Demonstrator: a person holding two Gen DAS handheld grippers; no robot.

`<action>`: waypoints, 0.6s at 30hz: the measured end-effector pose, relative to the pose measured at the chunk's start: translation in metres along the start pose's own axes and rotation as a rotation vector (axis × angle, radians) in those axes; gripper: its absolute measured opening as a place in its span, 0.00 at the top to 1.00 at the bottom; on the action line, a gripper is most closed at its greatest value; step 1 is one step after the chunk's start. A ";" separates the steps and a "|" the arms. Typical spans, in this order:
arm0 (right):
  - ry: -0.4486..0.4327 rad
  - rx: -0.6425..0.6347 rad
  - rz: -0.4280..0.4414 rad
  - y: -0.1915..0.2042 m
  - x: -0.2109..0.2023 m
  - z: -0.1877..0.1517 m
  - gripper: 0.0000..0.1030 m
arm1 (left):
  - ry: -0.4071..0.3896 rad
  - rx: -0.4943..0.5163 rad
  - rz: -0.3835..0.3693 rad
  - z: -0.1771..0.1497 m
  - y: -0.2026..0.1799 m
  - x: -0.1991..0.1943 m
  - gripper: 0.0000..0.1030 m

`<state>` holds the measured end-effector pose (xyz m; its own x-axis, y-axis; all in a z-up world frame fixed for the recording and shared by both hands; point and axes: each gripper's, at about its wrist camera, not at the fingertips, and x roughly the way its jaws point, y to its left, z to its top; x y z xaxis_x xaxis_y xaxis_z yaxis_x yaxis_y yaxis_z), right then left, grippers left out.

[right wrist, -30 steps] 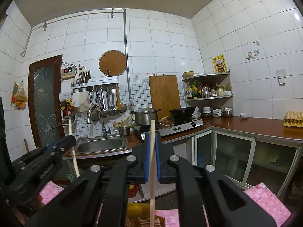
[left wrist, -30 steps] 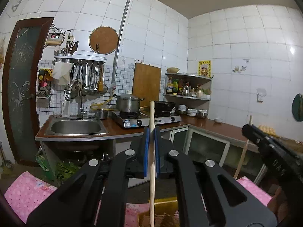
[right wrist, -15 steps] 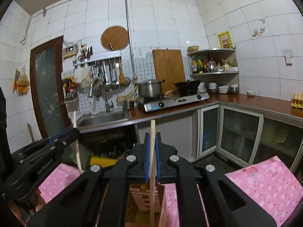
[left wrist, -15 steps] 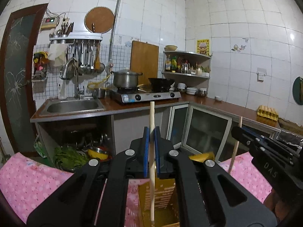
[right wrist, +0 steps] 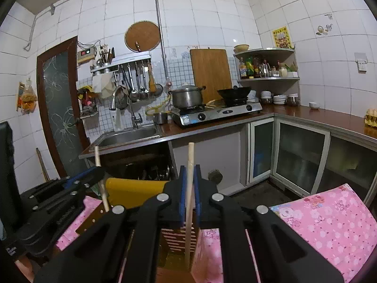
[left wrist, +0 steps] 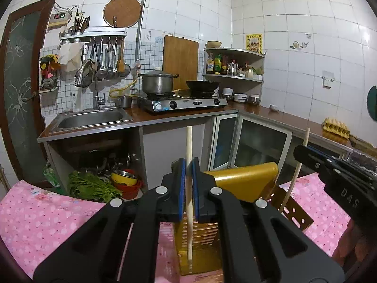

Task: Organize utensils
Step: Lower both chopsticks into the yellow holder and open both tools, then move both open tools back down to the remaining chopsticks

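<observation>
Wooden chopstick (left wrist: pixel 189 188) stands upright, clamped between the left gripper's (left wrist: pixel 188 188) jaws, tip inside the yellow holder (left wrist: pixel 245 181) at 6 o'clock; right gripper (right wrist: pixel 189 193) likewise clamps another chopstick (right wrist: pixel 189 184).

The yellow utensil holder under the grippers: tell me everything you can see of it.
The yellow utensil holder looks like plastic, a box with slotted walls and a curved glossy back behind. It stands on the pink floral cloth. The left hand-held gripper and right hand-held gripper each hold a pale wooden chopstick upright with its lower end inside. Its base is hidden.
</observation>
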<state>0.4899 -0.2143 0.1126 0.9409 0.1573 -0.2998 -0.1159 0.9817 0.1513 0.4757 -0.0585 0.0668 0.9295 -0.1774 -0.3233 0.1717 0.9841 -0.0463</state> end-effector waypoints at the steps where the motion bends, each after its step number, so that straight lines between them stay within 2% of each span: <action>1: 0.010 0.003 -0.001 -0.001 0.000 0.000 0.92 | 0.006 0.005 -0.002 0.001 0.001 -0.003 0.92; 3: 0.025 0.009 -0.006 -0.001 0.000 0.001 0.79 | 0.010 0.000 -0.009 0.003 0.001 -0.009 0.74; 4: 0.030 0.011 -0.013 -0.003 -0.002 0.001 0.64 | 0.009 -0.003 -0.009 0.005 0.002 -0.013 0.69; 5: 0.031 0.010 -0.016 -0.002 -0.003 0.002 0.59 | 0.007 -0.006 -0.009 0.008 0.003 -0.019 0.66; 8: 0.048 0.007 -0.034 -0.004 -0.008 0.007 0.59 | 0.019 -0.009 -0.014 0.012 0.006 -0.030 0.66; 10: 0.053 0.011 -0.043 -0.008 -0.017 0.011 0.59 | 0.032 -0.017 -0.010 0.015 0.010 -0.039 0.58; 11: 0.053 0.010 -0.045 -0.009 -0.022 0.013 0.59 | 0.035 -0.019 0.001 0.016 0.013 -0.047 0.46; 12: 0.053 0.004 -0.053 -0.010 -0.031 0.015 0.59 | 0.030 -0.019 0.012 0.017 0.016 -0.054 0.40; 14: 0.060 -0.007 -0.068 -0.012 -0.047 0.019 0.57 | 0.030 -0.028 0.035 0.018 0.024 -0.072 0.31; 17: 0.087 0.001 -0.089 -0.018 -0.073 0.017 0.51 | 0.070 -0.075 0.031 0.010 0.042 -0.098 0.24; 18: 0.104 0.001 -0.101 -0.020 -0.083 0.013 0.50 | 0.082 -0.086 0.036 0.006 0.046 -0.107 0.18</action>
<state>0.4179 -0.2487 0.1467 0.9099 0.0685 -0.4090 -0.0224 0.9930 0.1163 0.3860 0.0062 0.1046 0.9041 -0.1442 -0.4022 0.1073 0.9878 -0.1130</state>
